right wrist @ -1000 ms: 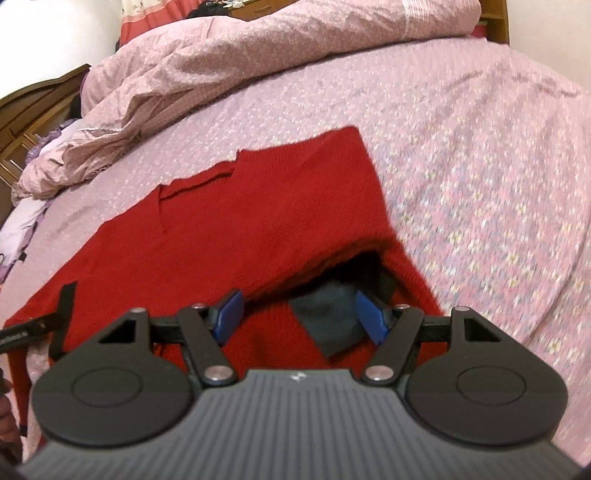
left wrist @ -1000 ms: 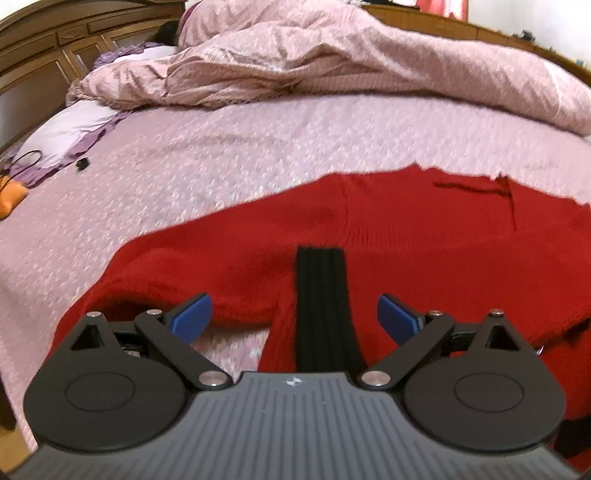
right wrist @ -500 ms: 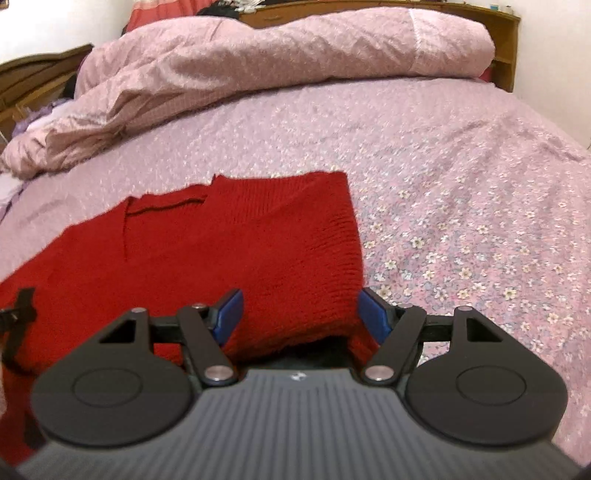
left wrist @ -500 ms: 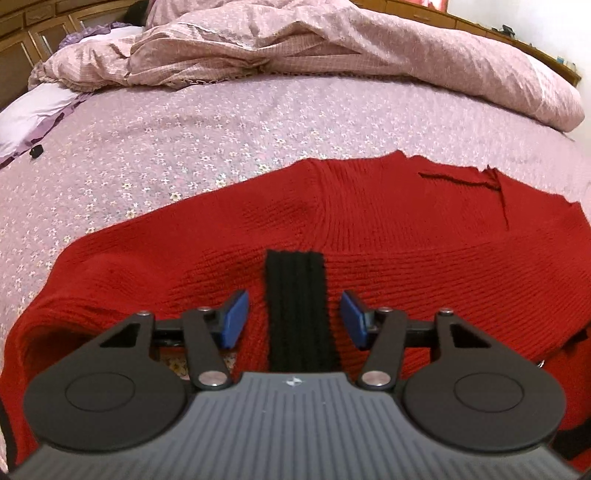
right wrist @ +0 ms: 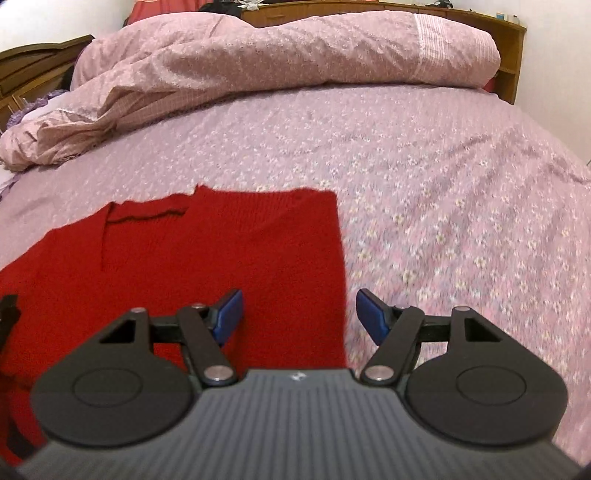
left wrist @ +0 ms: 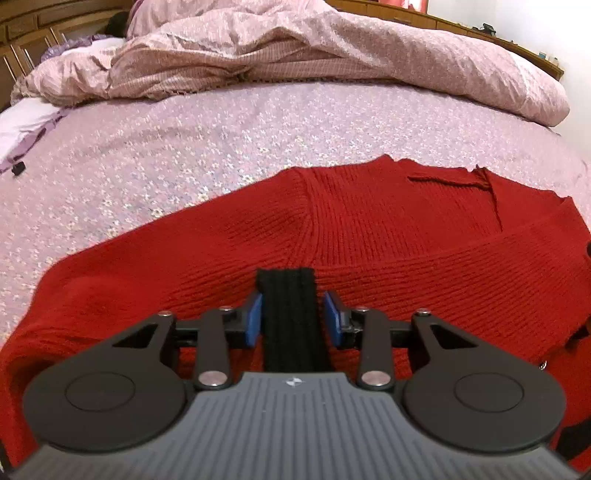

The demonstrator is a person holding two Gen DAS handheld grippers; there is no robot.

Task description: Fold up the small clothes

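Note:
A red knit sweater (left wrist: 369, 236) lies spread on the bed, its neck opening toward the far side; it also shows in the right wrist view (right wrist: 207, 258). My left gripper (left wrist: 291, 319) is shut on the black ribbed cuff (left wrist: 286, 291) of the left sleeve, which is folded over the red body. My right gripper (right wrist: 298, 314) is open and empty, low over the sweater's right edge, one finger over the knit and one over the bedspread.
The bed is covered by a pink flowered bedspread (right wrist: 424, 192). A rumpled pink duvet (left wrist: 295, 48) lies along the far side. A wooden headboard (left wrist: 22, 33) is at the far left. A small black object (left wrist: 18, 169) lies at the left.
My left gripper has closed onto the black cuff and carried the sleeve over the sweater body. My right gripper has moved forward past the right sleeve's dark cuff and stayed open.

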